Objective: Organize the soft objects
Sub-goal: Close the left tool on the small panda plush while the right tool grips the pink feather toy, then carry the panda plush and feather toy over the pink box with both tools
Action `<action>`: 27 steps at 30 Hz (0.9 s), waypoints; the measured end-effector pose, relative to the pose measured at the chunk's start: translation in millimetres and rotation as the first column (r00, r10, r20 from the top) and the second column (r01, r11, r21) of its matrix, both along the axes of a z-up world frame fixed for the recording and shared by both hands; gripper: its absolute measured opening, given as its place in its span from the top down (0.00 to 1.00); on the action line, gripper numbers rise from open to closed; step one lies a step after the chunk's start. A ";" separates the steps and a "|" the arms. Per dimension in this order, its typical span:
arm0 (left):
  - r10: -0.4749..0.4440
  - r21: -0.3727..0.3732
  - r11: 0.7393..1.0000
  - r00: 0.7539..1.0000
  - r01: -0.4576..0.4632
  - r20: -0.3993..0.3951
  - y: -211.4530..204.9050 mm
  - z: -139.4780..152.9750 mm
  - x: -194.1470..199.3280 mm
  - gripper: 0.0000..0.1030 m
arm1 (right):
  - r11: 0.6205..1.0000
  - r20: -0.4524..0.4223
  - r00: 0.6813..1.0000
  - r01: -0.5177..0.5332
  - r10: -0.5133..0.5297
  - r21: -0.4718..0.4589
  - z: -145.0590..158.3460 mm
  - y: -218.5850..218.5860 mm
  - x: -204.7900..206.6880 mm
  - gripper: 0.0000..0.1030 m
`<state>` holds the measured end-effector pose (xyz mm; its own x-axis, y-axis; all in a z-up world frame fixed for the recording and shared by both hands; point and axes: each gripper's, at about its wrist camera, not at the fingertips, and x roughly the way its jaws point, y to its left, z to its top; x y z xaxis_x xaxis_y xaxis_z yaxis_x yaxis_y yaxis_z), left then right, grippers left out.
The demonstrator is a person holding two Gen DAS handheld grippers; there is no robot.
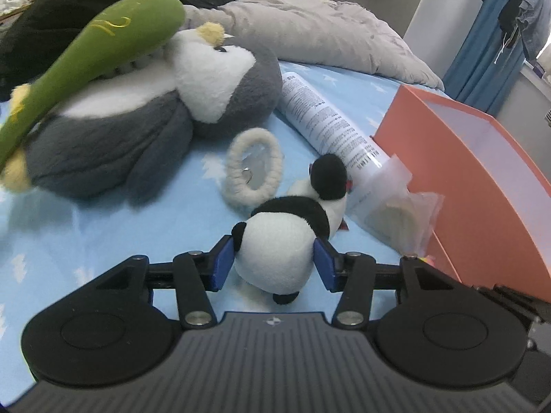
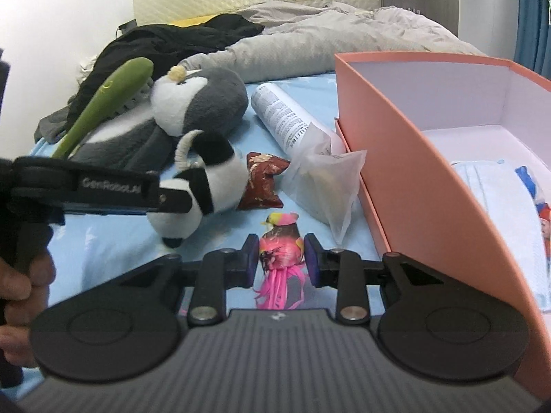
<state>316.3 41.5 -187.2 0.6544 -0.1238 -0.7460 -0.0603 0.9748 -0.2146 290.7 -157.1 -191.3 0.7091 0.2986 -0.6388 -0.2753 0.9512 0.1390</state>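
Plush first: had the small panda pinched across its round white belly in the left gripper, jaws roughly half closed, blue pads pressing on both flanks. Sat low over the blue sheet, between the grey penguin and the orange box; could not tell whether it was lifted clear. Judged it light and squashy, likely to bulge and slip out of a shallow pinch, so best taken deep around the middle, not by the head or a stubby leg. Caught the pink tasselled toy in the right gripper, jaws drawn fairly narrow, pads on both sides of its body, just beside the box's near wall. Looked lighter and glossier, perhaps slippery; judged the firm body a better hold than the loose pink strands below.
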 end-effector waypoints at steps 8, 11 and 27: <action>0.028 -0.001 1.000 1.000 -0.028 -0.007 2.8 11.7 -49.6 0.45 | 1.000 -0.002 1.000 -0.010 0.010 0.019 8.4 -9.6 -38.3 0.69; 0.030 0.000 1.000 1.000 -0.030 -0.002 0.6 14.7 -66.1 0.45 | 1.000 0.001 1.000 -0.013 0.013 0.021 10.5 -12.3 -50.2 0.69; 0.034 -0.020 0.999 0.999 -0.035 -0.023 -6.0 25.2 -126.5 0.45 | 0.999 0.016 1.000 -0.023 0.022 0.046 28.8 -16.8 -89.0 0.69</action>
<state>189.8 35.5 -162.0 0.6416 -0.1172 -0.7580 -0.0988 0.9674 -0.2331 201.7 -173.9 -162.5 0.7116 0.3432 -0.6130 -0.2991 0.9375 0.1776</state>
